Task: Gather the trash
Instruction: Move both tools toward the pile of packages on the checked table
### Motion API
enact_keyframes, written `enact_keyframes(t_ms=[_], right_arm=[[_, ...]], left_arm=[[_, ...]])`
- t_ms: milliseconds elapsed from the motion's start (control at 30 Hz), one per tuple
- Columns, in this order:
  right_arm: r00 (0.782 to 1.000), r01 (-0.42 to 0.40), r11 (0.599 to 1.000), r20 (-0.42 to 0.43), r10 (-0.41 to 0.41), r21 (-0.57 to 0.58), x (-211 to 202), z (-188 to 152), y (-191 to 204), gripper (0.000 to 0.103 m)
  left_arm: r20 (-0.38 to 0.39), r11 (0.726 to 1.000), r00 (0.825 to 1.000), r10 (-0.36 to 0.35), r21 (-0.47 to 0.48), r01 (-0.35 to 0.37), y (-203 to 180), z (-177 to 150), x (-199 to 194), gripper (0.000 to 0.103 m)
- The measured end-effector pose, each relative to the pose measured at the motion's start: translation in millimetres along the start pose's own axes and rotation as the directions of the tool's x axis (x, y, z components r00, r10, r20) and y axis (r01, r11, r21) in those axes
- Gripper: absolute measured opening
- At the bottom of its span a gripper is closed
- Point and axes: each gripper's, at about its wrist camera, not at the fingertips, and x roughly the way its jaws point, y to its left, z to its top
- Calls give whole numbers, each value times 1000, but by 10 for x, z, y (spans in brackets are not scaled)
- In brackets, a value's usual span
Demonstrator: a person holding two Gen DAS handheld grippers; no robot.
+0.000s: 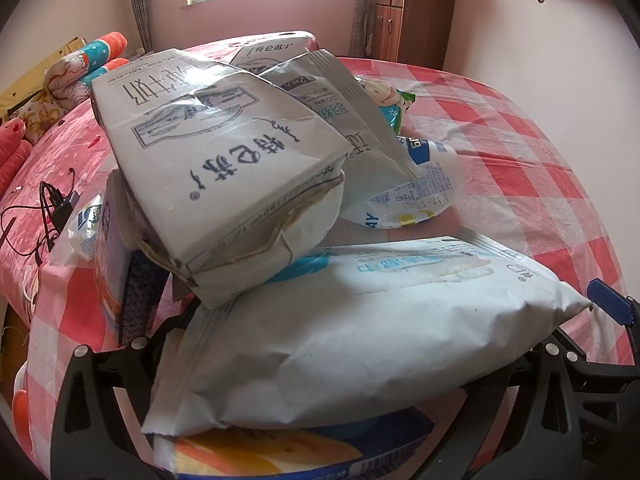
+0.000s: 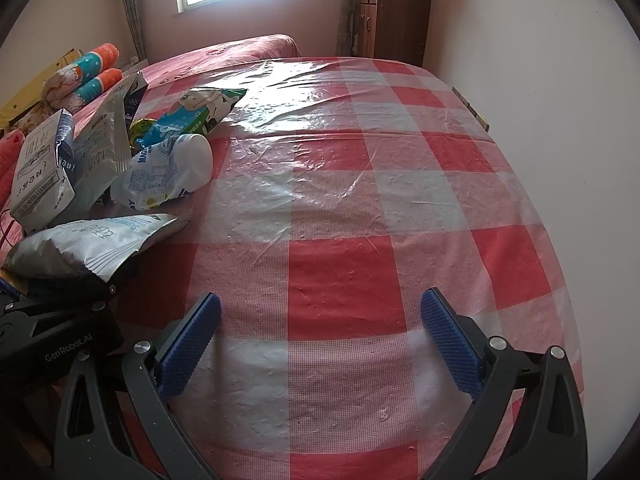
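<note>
A pile of trash lies on the red-and-white checked tablecloth (image 2: 340,240). In the left wrist view a white puffy snack bag (image 1: 360,340) fills the space between my left gripper's (image 1: 372,312) wide-apart fingers, with a grey milk carton (image 1: 224,168) leaning on top of it. A crumpled white wrapper (image 1: 420,188) and a green cartoon packet (image 1: 394,100) lie behind. In the right wrist view the same pile sits at the left: the snack bag (image 2: 92,244), carton (image 2: 40,176), white wrapper (image 2: 172,168) and green packet (image 2: 200,112). My right gripper (image 2: 320,344) is open and empty over bare cloth.
A bed with a pink sheet (image 1: 52,168), rolled blankets (image 1: 88,64) and a black cable (image 1: 48,208) lies left of the table. A brown cabinet (image 2: 392,12) stands at the back by the window. The wall (image 2: 560,120) runs along the table's right side.
</note>
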Motion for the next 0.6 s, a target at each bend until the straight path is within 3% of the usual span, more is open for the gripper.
enact_keyframes(t_ms=[433,600], right_arm=[[999,22,1000,-29,-22,3,-15,-27,27,99],[997,59,998,42,-58,-20,-278,-110,78,99]], left_arm=[[-24,999,1000,-18,29,19,80,-116,-135,99],[13,998,999,-33,58,32,100,-166,-308,99]])
